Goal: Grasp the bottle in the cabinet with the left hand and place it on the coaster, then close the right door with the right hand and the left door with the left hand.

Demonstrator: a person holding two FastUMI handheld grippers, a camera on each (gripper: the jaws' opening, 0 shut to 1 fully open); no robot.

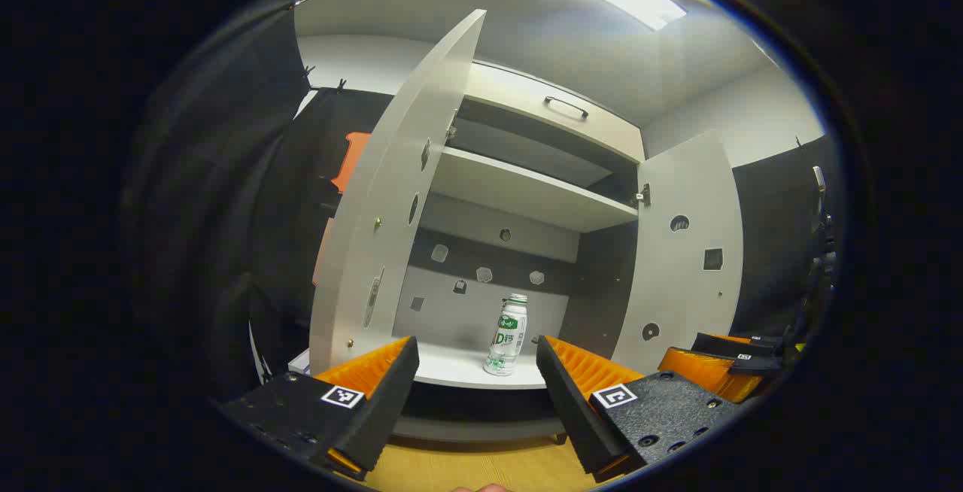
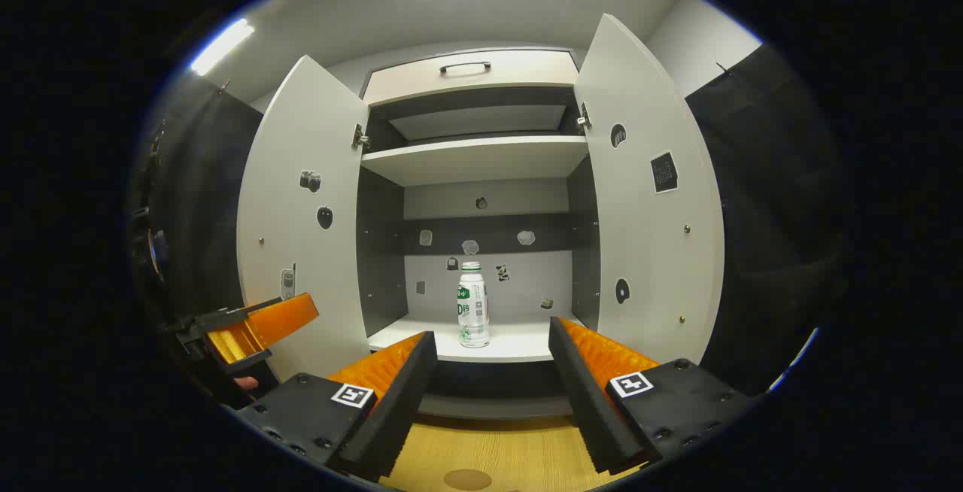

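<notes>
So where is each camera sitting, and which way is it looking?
Left gripper view: rides on the left gripper, aimed from the left at the open cabinet; its own two fingers show at the bottom, spread apart, and the right gripper shows at the right edge.
Right gripper view: rides on the right gripper, facing the cabinet straight on; its own spread fingers show, with the left gripper at the left, and the round coaster lies below.
Both share: the bottle standing on the bottom shelf, and both open doors.
</notes>
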